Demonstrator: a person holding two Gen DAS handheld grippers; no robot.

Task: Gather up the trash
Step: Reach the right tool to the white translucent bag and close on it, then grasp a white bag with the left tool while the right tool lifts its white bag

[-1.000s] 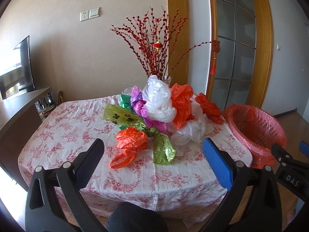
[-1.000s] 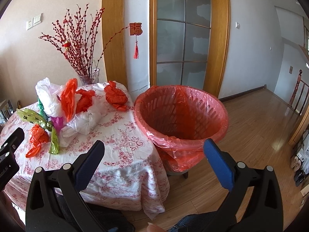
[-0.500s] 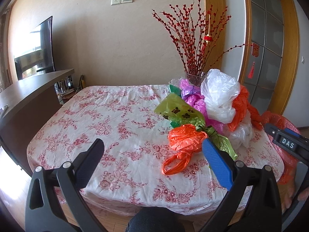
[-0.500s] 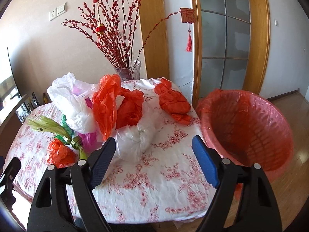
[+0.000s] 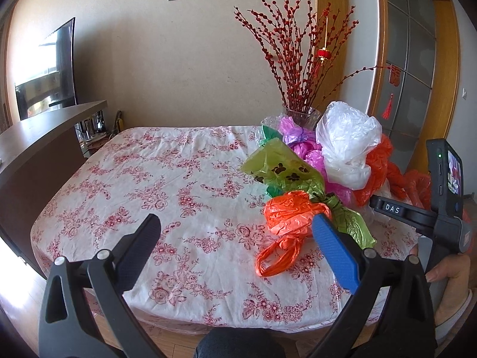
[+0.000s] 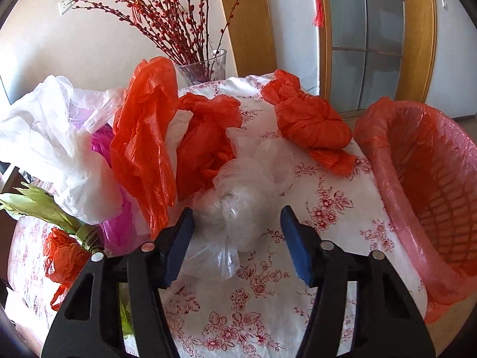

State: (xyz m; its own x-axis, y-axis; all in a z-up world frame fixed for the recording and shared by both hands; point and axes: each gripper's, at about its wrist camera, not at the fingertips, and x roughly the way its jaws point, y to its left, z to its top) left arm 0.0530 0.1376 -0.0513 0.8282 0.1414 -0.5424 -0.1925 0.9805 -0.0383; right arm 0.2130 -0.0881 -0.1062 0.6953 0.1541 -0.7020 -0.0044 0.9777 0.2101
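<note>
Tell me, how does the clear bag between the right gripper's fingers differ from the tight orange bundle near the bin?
The clear bag is see-through and whitish; the orange bundle is opaque. The clear bag lies between the open fingers of the right gripper, while the orange bundle lies farther back, beside the bin. The clear bag has a loose flap; the orange bundle is wound tight. Both are crumpled plastic on the tablecloth.

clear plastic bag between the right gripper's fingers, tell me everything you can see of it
The clear plastic bag is thin, see-through film, crumpled and knotted into a lumpy bundle with a loose tail at its near end. It lies on the floral tablecloth, leaning against the orange bags behind. The open right gripper straddles it, not yet closed.
</note>
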